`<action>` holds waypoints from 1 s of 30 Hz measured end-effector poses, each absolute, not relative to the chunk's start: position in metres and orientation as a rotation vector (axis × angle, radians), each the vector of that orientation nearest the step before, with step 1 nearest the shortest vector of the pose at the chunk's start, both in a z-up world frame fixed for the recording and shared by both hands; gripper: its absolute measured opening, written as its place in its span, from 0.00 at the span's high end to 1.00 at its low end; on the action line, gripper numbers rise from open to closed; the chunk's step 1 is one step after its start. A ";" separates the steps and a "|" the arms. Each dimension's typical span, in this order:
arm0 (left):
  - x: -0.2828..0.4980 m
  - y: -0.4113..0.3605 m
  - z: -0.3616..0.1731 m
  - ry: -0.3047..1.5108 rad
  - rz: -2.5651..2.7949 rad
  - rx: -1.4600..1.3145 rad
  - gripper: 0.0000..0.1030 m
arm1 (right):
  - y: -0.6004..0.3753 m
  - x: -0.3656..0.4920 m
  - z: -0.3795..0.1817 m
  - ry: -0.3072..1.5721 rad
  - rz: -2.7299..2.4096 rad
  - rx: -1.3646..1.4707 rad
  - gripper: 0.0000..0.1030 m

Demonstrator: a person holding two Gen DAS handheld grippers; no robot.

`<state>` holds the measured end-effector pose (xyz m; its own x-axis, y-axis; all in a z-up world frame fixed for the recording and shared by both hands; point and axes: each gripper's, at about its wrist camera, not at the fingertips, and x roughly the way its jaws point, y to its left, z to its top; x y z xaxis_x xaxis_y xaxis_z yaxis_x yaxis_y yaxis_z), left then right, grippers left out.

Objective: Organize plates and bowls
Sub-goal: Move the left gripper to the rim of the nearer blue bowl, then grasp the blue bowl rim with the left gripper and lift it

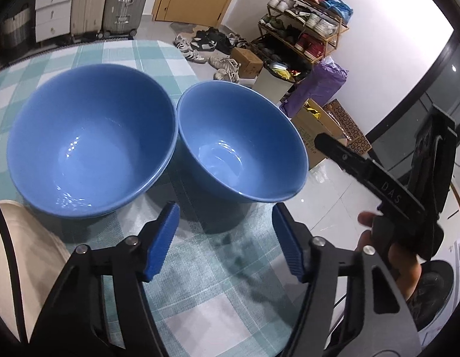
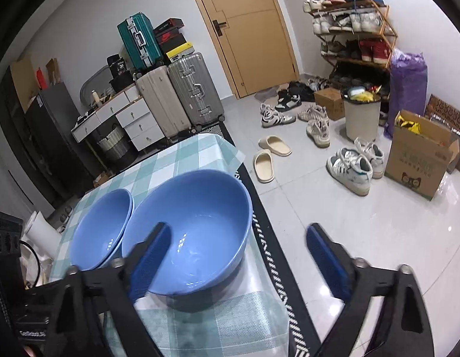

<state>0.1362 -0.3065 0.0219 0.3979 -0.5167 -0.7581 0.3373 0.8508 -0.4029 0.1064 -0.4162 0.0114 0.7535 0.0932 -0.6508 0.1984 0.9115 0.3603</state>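
A cluttered entrance room with a tan door, stacked suitcases, a shoe rack and loose trainers on a pale tiled floor surrounds a counter point(image 1: 200, 297) draped in a green-and-white checked cloth under a clear plastic sheet. Two blue bowl groups sit side by side near the counter's floor-side edge: the single blue bowl point(image 1: 241, 142) stands right at that edge, and the stacked blue bowls point(image 1: 90, 136), which show a doubled rim, touch or nearly touch it on the inward side. They look like glazed ceramic: stiff, fairly heavy, glossy and so likely slippery, and breakable if dropped onto the tiles. The rim wall is probably the best place to pinch, one pad inside and one outside. The left claw point(image 1: 225, 239) hangs half open and empty just short of the single bowl, over bare cloth. The right claw point(image 2: 238, 261) is spread wider, also empty, with its left finger over the bowl's interior and its right finger out beyond the counter edge, so the rim lies roughly between them without contact. The plastic sheet may let a bowl slide when nudged, and the closeness of the neighbouring stack leaves little room on that side. A cream-coloured object point(image 1: 24, 267) sits by the stack at the near edge.
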 end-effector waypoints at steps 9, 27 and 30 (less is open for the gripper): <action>0.154 -0.319 0.011 1.030 -0.529 -0.209 0.41 | -0.411 0.117 -0.005 0.728 -0.004 0.459 0.43; 0.178 -0.324 0.001 1.005 -0.527 -0.210 0.70 | -0.414 0.129 -0.030 0.753 -0.003 0.506 0.68; 0.182 -0.322 -0.003 1.016 -0.522 -0.217 0.72 | -0.413 0.130 -0.032 0.747 0.000 0.503 0.71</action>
<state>0.1820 -0.3218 -0.0029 0.4182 -0.5103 -0.7514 0.3133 0.8575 -0.4080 0.1297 -0.4129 -0.0316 0.7394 0.1752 -0.6501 0.1755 0.8820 0.4373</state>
